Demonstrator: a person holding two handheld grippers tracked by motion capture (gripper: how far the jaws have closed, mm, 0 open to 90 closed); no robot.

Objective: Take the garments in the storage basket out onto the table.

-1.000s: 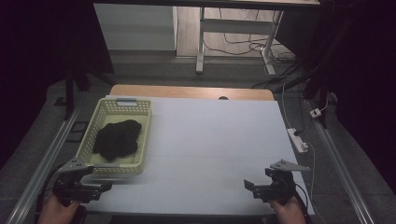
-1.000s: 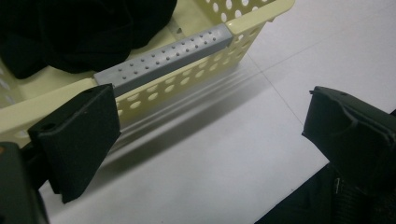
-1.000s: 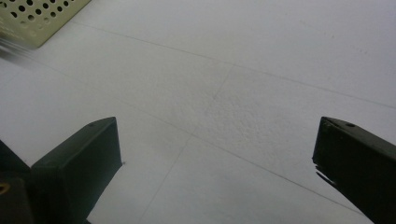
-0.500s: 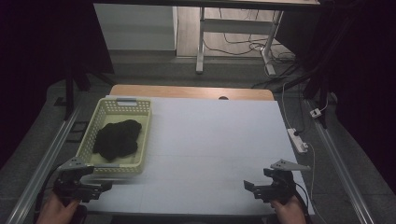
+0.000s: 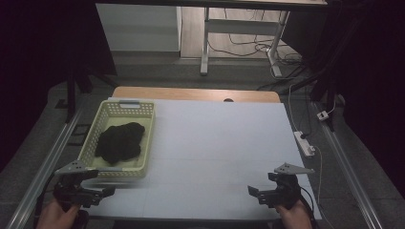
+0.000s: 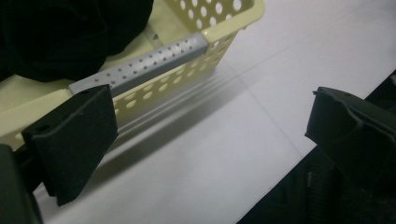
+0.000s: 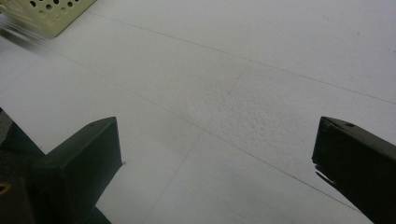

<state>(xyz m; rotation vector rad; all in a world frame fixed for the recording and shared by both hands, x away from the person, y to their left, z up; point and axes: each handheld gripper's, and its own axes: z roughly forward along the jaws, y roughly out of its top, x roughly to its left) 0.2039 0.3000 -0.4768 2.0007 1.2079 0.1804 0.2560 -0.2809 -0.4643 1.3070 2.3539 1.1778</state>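
Pale perforated basket (image 5: 120,139), set at the white tabletop's (image 5: 215,143) left side, holding a dark bundle (image 5: 119,140); left hand-held gripper (image 5: 90,193) and right hand-held gripper (image 5: 260,193) are held empty, jaws apart, at the near edge, seemingly in readiness.

The right gripper (image 7: 215,158) hangs with jaws wide apart over the white table (image 7: 261,70); a perforated yellow basket (image 7: 51,14) corner sits far left.

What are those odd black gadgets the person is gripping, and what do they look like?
They are hand-held tongs. The left tongs and right tongs are both black, each topped by a grey three-cornered plate. Up close, each has two flat, blocky matte-black jaws with small screw holes. A dark cable seems to trail by the right hand.
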